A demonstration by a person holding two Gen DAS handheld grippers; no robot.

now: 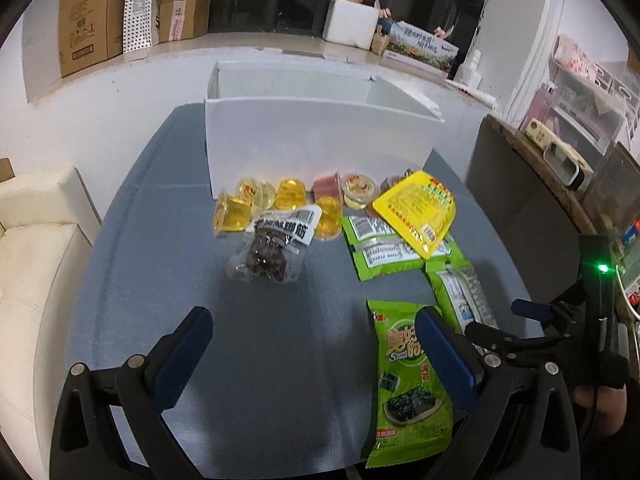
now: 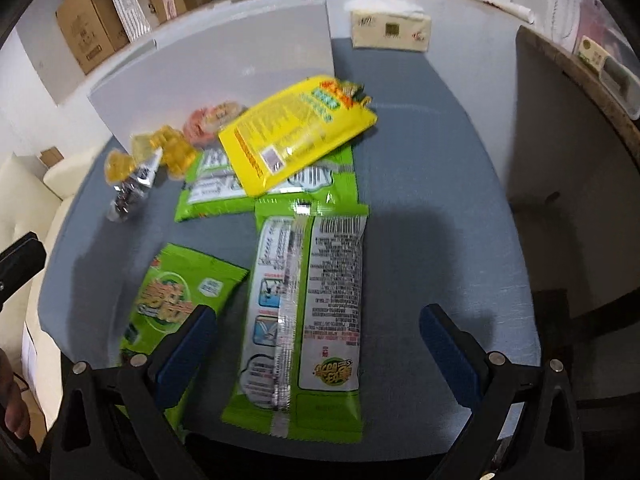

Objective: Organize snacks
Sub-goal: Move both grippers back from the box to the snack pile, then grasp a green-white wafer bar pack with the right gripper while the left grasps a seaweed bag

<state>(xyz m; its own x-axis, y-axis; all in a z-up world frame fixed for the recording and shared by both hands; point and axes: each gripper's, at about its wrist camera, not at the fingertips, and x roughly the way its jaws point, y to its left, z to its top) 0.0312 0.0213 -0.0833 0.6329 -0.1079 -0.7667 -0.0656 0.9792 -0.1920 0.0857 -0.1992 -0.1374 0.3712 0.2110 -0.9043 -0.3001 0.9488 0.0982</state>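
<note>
Lying face-down between the spread fingers of the right gripper (image 2: 318, 344), a green packet (image 2: 304, 320) runs its long axis straight away from the camera toward the white box (image 2: 224, 68), its silver seam down the middle and its near end at the table's near edge. Both fingers stand wide apart and hold nothing. Just left of it a second green packet (image 2: 176, 300) lies face-up, slightly tilted, its near corner hidden behind the left finger.

Farther on, a yellow pouch (image 2: 296, 132) lies slanted across two more green packets (image 2: 212, 192), covering most of them. Print on the pouch is blurred and cannot be read.

From the left wrist, the left gripper (image 1: 316, 356) is also wide open and empty over the grey table (image 1: 160, 280); its right finger covers part of the face-up packet. A clear bag (image 1: 268, 256) of dark pieces lies ahead, leaning on yellow jelly cups (image 1: 256, 196) set in front of the box. The box's inside is mostly out of sight behind its front wall. A pink item among the cups is too small to make out
</note>
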